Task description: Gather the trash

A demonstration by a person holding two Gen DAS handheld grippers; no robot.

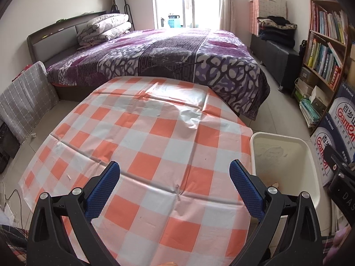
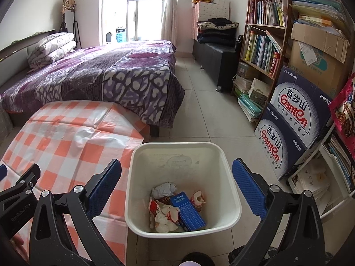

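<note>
A white waste bin [image 2: 228, 168] stands on the floor to the right of the table. Inside it lie a crumpled grey paper [image 2: 164, 189], a blue carton [image 2: 188, 211], red-and-white wrappers [image 2: 164, 215] and a small pink cup [image 2: 198, 197]. My right gripper [image 2: 176, 187] hangs open above the bin with nothing between its blue pads [image 2: 249, 188]. My left gripper [image 1: 174, 191] is open over the orange-and-white checked tablecloth [image 1: 144, 137], holding nothing. In the left wrist view the bin [image 1: 306, 155] shows at the table's right edge.
A bed with a purple patterned cover [image 1: 177, 55] lies beyond the table. Stacked Ganten water boxes [image 2: 295, 122] and a bookshelf [image 2: 264, 35] line the right wall. Tiled floor [image 2: 204, 110] runs between bed and shelf. A grey checked cover [image 1: 24, 97] stands on the left.
</note>
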